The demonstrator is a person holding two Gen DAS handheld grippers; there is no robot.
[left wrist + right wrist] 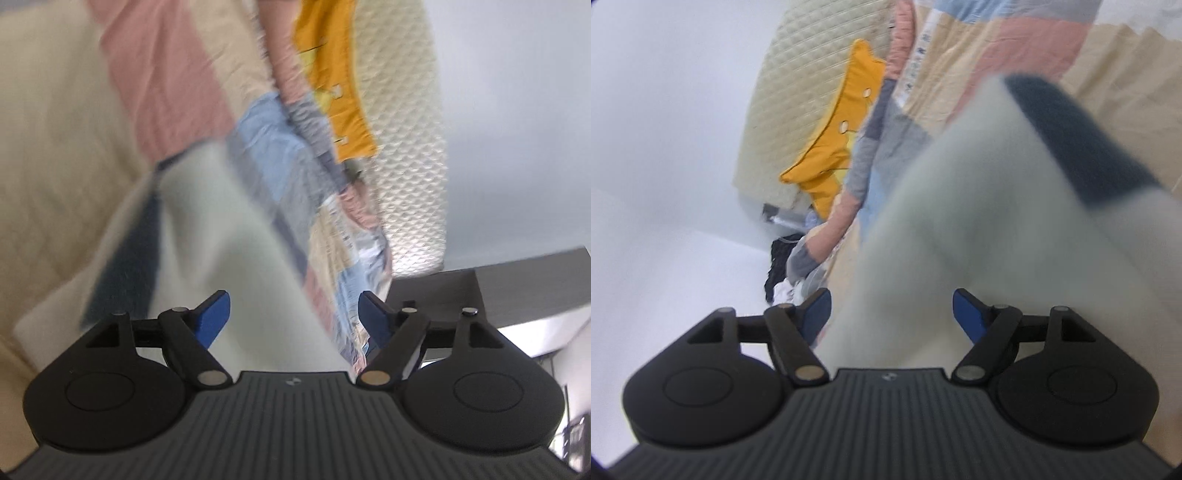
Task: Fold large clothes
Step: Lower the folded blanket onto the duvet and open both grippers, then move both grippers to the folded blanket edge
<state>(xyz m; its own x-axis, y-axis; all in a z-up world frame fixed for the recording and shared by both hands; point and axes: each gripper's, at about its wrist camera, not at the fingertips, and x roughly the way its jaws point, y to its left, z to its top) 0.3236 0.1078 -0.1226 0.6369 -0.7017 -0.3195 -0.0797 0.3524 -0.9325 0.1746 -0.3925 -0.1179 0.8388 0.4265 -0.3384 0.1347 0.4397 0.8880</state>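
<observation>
- Left wrist view: the left gripper has its blue fingers spread wide, nothing clamped between them. A pale garment with a dark navy band fills the gap ahead and lies blurred across the patchwork quilt.
- Left wrist view only: a grey ledge at the right, under a plain wall.
- Right wrist view: the right gripper likewise stands apart at the fingers, holding nothing. The same pale garment rises between and beyond them, its navy band at upper right.
- Right wrist view only: a dark heap beside the bed.
- Both views: an orange cushion against a cream quilted headboard.
</observation>
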